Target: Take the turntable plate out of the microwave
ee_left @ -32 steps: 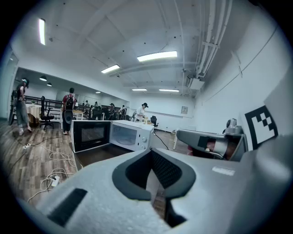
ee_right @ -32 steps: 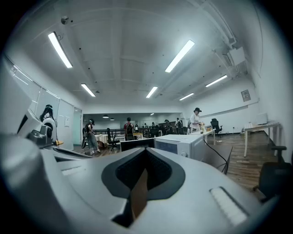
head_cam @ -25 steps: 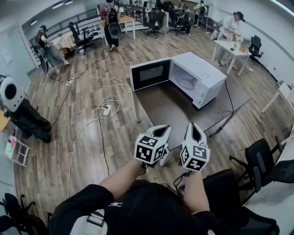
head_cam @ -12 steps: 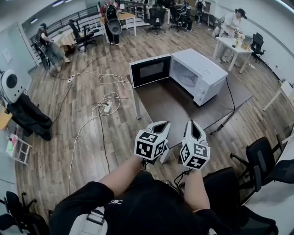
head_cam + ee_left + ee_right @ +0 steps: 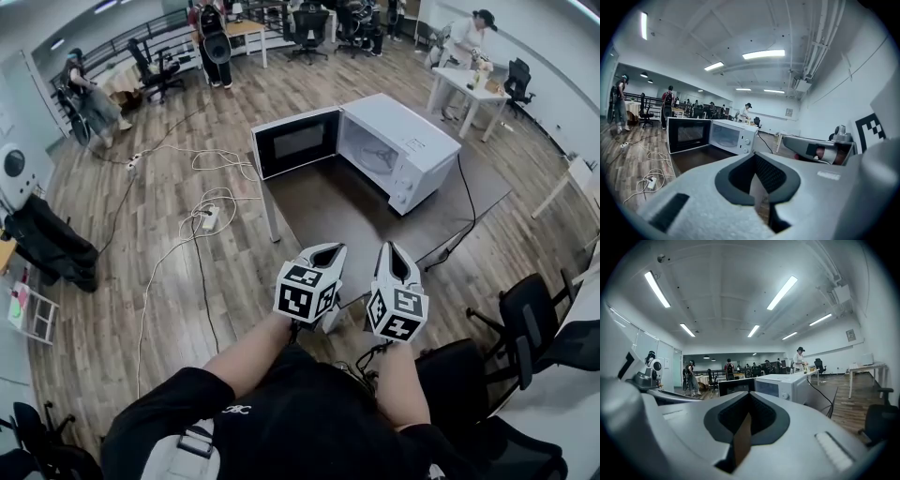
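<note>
- My left gripper (image 5: 328, 251) and right gripper (image 5: 396, 253) are both pinched together and empty, as nothing is near them.
- The turntable plate (image 5: 377, 161) lies inside the open microwave (image 5: 412, 150), well ahead of both.

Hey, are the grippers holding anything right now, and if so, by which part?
Nothing is held. The left gripper and the right gripper are both shut with nothing between their jaws, well short of the open microwave.
</note>
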Demonstrator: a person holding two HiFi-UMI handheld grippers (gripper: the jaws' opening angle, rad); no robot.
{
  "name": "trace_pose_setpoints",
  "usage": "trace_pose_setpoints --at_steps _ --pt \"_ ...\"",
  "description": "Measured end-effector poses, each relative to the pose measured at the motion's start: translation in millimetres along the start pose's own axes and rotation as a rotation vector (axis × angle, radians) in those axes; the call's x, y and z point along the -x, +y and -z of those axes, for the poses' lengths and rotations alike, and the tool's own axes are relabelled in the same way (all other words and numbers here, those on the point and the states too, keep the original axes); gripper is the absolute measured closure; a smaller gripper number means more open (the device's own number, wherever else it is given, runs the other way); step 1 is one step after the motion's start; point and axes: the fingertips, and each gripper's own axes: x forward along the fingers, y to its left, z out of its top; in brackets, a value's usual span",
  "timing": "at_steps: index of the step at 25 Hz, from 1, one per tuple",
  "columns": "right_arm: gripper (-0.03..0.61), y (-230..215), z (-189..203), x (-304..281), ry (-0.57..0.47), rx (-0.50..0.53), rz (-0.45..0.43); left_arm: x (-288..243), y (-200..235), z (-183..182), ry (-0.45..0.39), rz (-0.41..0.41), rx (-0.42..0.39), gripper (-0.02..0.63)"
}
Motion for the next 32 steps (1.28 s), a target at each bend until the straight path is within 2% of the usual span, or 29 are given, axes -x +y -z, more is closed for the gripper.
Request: trace_pose_setpoints --at_steps 15,32 --pt "0.569 -16 9 -105 0.035 0.040 0.014 -99 70 -17 0.033 0.058 0.036 0.603" --pt "0.569 -36 -16 -277 0.074 0.031 0.104 -242 197 -84 0.105 0.134 0.050 0.603"
